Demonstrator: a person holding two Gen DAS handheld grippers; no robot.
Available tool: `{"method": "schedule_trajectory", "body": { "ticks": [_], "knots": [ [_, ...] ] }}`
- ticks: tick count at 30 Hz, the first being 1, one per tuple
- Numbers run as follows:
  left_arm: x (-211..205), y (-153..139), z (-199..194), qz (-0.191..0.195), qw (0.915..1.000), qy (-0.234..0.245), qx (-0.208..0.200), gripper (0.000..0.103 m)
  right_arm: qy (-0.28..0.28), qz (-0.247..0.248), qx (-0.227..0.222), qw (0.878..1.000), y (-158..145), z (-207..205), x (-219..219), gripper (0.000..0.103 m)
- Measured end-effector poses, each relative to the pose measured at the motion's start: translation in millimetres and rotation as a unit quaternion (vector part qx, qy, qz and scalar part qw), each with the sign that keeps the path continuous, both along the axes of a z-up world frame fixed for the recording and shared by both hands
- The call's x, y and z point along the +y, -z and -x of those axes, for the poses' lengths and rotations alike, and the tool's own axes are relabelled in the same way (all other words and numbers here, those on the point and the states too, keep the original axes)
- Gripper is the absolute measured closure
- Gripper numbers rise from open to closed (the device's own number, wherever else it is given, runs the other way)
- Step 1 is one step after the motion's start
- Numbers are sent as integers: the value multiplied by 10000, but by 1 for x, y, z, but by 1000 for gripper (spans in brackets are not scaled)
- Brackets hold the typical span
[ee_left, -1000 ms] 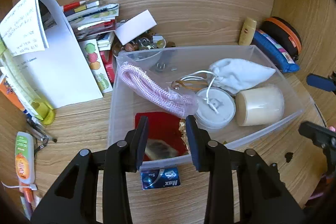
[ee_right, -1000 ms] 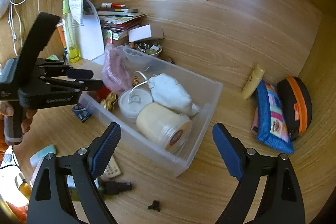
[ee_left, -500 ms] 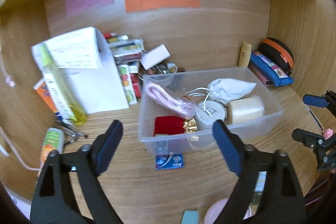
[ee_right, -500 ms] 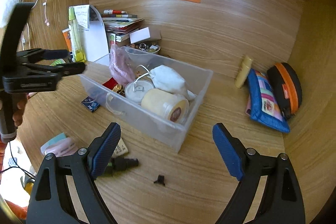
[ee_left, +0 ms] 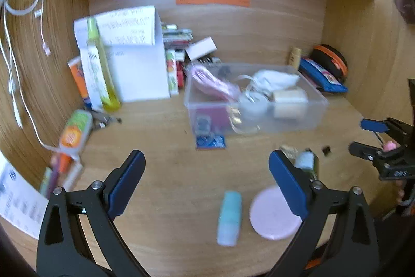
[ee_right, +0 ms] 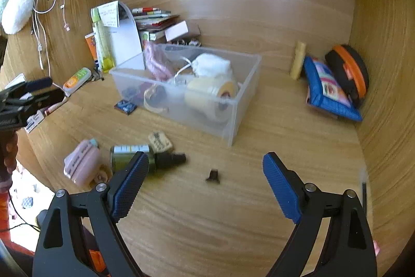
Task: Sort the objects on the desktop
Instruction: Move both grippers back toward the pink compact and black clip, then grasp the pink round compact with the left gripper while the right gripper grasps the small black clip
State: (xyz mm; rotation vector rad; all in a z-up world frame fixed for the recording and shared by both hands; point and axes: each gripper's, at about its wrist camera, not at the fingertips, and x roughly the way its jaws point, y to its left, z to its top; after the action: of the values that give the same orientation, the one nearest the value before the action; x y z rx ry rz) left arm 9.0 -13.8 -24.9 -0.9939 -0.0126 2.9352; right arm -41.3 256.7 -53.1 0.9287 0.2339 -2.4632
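A clear plastic bin (ee_left: 308, 118) (ee_right: 241, 85) stands mid-desk and holds a pink cord (ee_left: 212, 79), a white pouch (ee_right: 212, 65), a cream tape roll (ee_right: 210, 92) and a white round tin (ee_left: 253, 105). My left gripper (ee_left: 206, 182) is open and empty, held back over the desk front. Below it lie a teal tube (ee_left: 229, 218) and a pink round compact (ee_left: 272, 214). My right gripper (ee_right: 205, 184) is open and empty above a small black piece (ee_right: 213, 176). A dark green bottle (ee_right: 135, 156) lies by its left finger.
A blue packet (ee_left: 210, 142) lies in front of the bin. White paper (ee_left: 135, 64), a yellow-green bottle (ee_left: 99, 64) and booklets stand at the back left. A blue pouch (ee_right: 329, 90) and an orange-black case (ee_right: 348, 72) lean in the right corner. A pink case (ee_right: 81, 165) lies front left.
My left gripper opened over the bin and pulled back and up from it, leaving the bin's contents. My right gripper stayed open and drew back a little.
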Motion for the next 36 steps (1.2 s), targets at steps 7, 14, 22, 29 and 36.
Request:
{"method": "schedule_trajectory", "body": {
  "ticks": [7, 14, 22, 29, 36],
  "knots": [
    [30, 26, -15, -189, 9970, 677, -313, 6, 93, -224, -179, 9995, 22, -5, 8, 15],
    [56, 44, -9, -145, 9923, 1088, -572, 6, 95, -85, -454, 9989, 36, 1, 19, 17],
    [66, 61, 16, 20, 9881, 1274, -862, 6, -91, -184, -631, 9978, 46, 15, 8, 51],
    [70, 66, 22, 88, 9839, 1534, -915, 13, -137, -399, -733, 9964, 54, 29, -5, 65],
    [72, 75, 29, 157, 9809, 1659, -1007, 36, -91, -560, -656, 9962, 55, 38, -15, 79]
  ]
}}
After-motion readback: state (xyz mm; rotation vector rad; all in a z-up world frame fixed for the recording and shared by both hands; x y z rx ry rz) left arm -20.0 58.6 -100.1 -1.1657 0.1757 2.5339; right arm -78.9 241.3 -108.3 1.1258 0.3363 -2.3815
